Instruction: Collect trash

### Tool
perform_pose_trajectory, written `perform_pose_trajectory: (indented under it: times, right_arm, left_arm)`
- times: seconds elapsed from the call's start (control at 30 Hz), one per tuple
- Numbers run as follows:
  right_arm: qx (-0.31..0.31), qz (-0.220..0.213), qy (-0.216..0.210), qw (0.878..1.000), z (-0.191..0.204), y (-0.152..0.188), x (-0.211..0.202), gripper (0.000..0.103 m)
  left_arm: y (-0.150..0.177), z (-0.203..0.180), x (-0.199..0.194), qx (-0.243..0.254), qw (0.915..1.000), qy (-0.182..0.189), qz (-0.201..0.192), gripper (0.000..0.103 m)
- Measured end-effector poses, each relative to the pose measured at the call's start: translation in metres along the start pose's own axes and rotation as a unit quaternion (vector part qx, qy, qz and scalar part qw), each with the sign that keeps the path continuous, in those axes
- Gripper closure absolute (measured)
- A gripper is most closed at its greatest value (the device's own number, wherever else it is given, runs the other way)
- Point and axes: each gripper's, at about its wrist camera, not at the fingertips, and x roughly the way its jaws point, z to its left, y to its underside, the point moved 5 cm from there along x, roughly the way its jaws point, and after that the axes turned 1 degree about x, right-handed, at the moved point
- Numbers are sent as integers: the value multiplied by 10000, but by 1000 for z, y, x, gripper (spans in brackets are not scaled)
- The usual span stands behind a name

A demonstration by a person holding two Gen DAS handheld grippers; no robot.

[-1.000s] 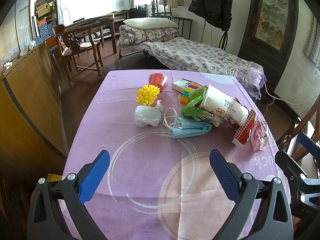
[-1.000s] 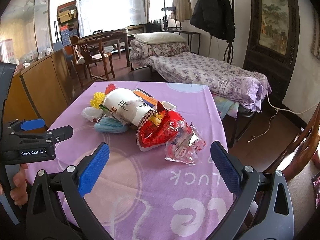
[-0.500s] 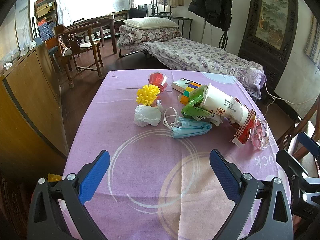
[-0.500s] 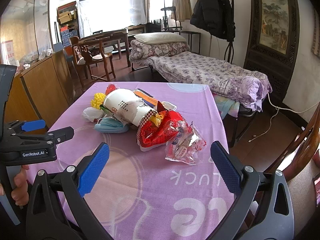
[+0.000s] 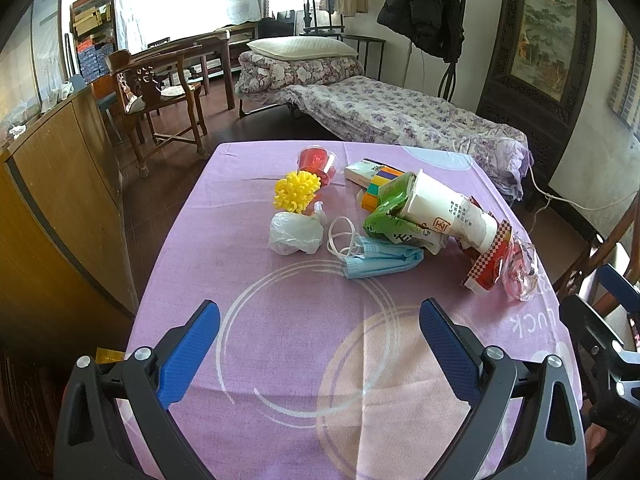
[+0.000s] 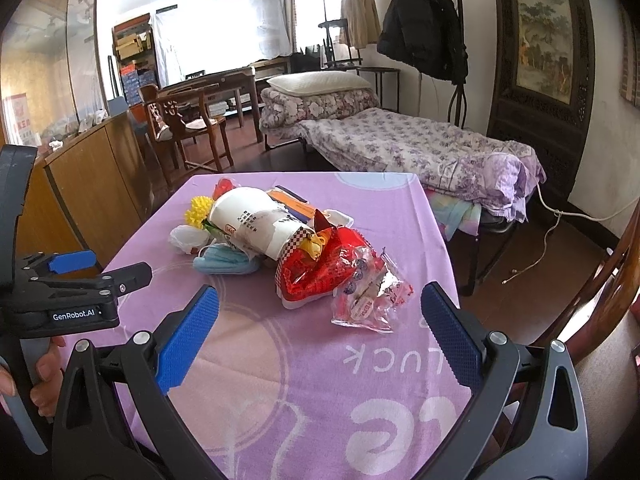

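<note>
Both claws spread wide and empty over the near end of the bench, trash pile further in.

Left claw (image 5: 320, 332) released, hovering above the purple cloth of the bench (image 5: 248, 380); right claw (image 6: 320, 320) likewise released, just short of the clear candy wrapper (image 6: 370, 294). Trash sits mid-bench: blue face mask (image 5: 380, 258) nearest, white plastic bag (image 5: 294, 234) to its left, yellow spiky ball (image 5: 297, 191) and red cup (image 5: 316, 160) behind. White paper cup (image 5: 448, 210) lies tipped on a green packet (image 5: 390, 216), red checkered wrapper (image 5: 490, 264) on the right.
</note>
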Motion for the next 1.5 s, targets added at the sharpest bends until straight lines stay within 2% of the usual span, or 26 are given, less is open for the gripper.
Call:
perform_pose_trajectory:
  times: [0.1,0.2,0.47,0.73,0.83,1.03,1.23,1.4,1.47,1.5]
  right_arm:
    - [-11,47,7,10000,0,1,1,6]
    - [21,184,10,9998,-2,2,5,6]
    - [183,318,-53,9993,-7,6,7,6]
    - [81,419,-254,9988,0,7,10,6]
    - [31,453,-258,9986,1,8,11,6]
    - [73,529,-308,9981,1,9,14,6]
    - [238,645,-428,9967,-2,9,18,6]
    - [217,650,-409,9968,-1,10,19,6]
    - [181,655,-387,9969,0,10,19,6]
    - [171,658,-378,9970,0,9,20,6]
  left_arm:
    - [1,2,3,-58,9999,10,117,5]
    - [3,4,7,-148,9990,254,326,6]
    - [-3,24,25,-304,9975,328,553,6]
    - [-14,46,61,-933,9893,163,1108,6]
    - [-26,47,71,-881,9900,-85,1102,6]
    - [-54,50,93,-962,9891,-266,1082,7]
    - [-59,40,114,-799,9890,-270,1218,17]
    - [-66,36,124,-781,9898,-243,1166,21]
    - [-66,36,128,-742,9899,-227,1185,33]
    - [-64,35,130,-714,9895,-175,1248,47]
